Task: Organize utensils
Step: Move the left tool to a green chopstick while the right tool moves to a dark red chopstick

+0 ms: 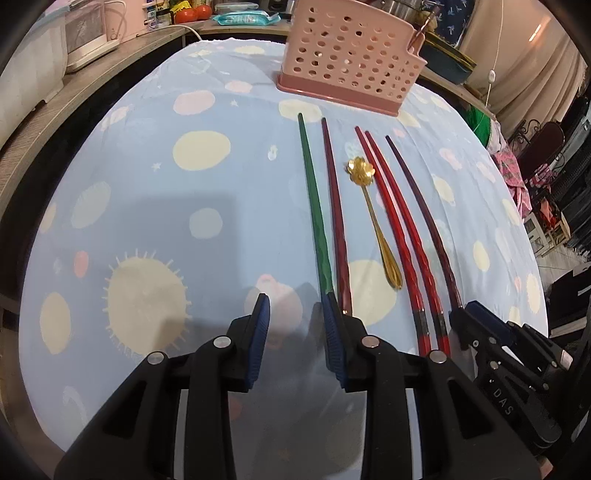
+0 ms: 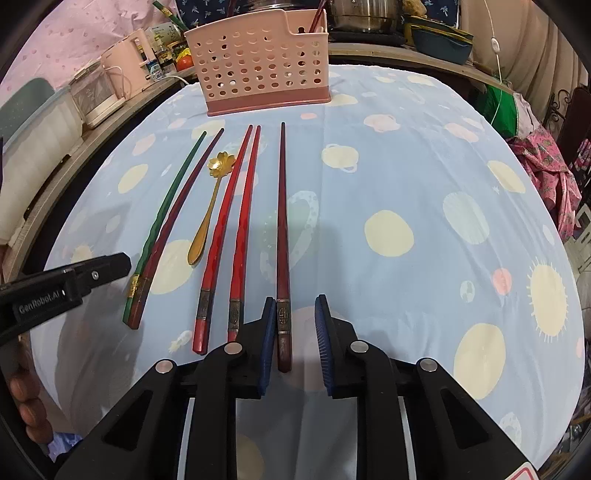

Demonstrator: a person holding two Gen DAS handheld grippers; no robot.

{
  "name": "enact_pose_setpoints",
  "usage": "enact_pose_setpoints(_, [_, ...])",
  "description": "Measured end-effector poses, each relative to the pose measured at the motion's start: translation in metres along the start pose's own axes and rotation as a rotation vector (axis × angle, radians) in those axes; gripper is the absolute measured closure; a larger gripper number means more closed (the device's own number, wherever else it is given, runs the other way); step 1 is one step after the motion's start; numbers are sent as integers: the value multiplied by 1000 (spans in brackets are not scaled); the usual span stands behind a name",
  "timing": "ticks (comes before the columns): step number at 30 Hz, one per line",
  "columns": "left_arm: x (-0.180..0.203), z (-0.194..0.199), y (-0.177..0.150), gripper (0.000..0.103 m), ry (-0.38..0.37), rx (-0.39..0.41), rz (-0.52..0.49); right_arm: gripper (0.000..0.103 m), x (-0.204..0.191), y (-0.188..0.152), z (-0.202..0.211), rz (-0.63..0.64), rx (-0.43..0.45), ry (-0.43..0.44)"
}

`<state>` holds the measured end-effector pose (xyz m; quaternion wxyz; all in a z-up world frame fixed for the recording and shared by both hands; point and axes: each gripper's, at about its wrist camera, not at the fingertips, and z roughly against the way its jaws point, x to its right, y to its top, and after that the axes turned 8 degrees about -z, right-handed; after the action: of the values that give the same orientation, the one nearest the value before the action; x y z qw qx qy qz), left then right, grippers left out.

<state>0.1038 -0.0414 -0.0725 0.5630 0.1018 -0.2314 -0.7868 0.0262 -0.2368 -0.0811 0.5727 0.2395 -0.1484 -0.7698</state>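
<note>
Chopstick (image 2: pixel 282 236) is lying on the cloth (image 2: pixel 424 177), pointing toward the basket (image 2: pixel 258 62); your right gripper (image 2: pixel 295 332) is straddling its butt, partly open, not yet gripping.

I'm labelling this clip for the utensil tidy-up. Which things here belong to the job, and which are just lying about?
Part of the job:
- green chopstick
- dark purple chopstick beside it
- gold flower spoon
- two red chopsticks
- dark red chopstick
- pink perforated holder

Lying about:
- pink appliance
- steel pot
- tomatoes
- wipes packet
</note>
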Motion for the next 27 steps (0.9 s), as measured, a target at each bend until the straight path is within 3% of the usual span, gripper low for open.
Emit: enact_pose_setpoints(27, [18, -2, -14, 74, -25, -13, -49, 84, 3, -7, 4, -7, -2, 10])
